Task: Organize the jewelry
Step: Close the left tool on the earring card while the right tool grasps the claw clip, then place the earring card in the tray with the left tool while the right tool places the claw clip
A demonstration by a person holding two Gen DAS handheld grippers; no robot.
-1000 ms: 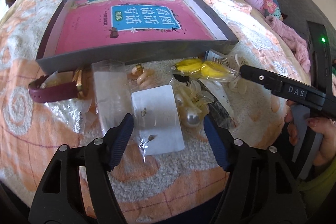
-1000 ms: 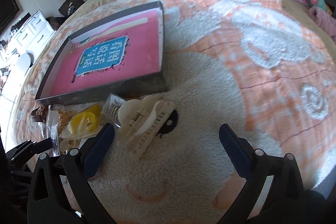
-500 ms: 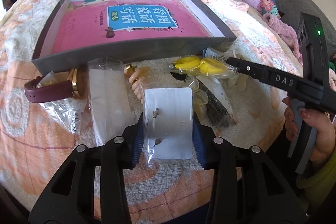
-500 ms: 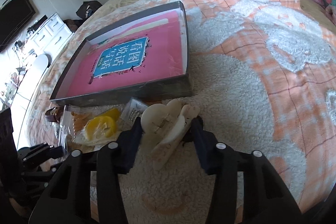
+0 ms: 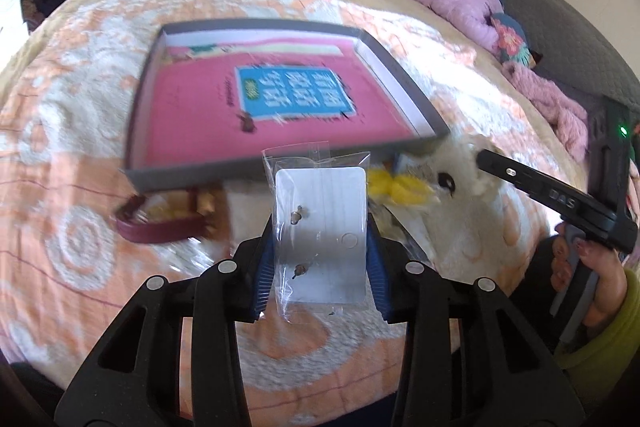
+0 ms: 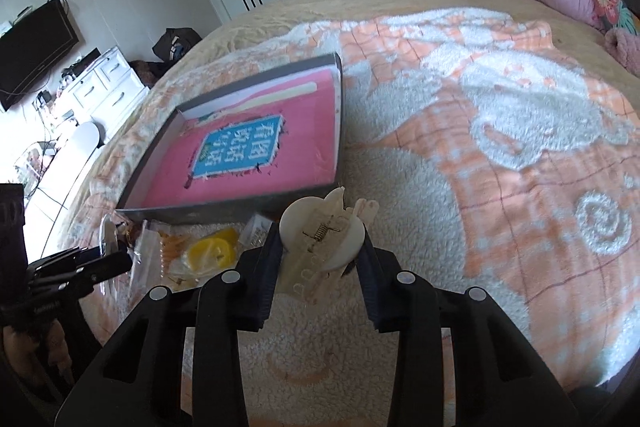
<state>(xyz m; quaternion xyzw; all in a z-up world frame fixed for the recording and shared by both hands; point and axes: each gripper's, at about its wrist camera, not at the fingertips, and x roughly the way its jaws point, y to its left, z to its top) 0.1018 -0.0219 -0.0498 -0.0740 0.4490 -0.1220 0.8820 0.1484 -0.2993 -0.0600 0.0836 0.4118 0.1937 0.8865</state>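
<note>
Orange-and-white bedspread carries the grey tray (image 5: 280,171) just beyond both tools. My left hand-held gripper (image 5: 320,267) clamps the bagged earring card (image 5: 322,227), upright; my right hand-held gripper (image 6: 320,259) pinches the cream hair claw (image 6: 320,235), tray ahead-left.

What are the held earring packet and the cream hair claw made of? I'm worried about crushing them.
The clear earring packet with its white card looks like thin glossy plastic film over stiff card: it glints and crinkles. The cream hair claw seems rigid matte plastic with an exposed metal spring.
</note>
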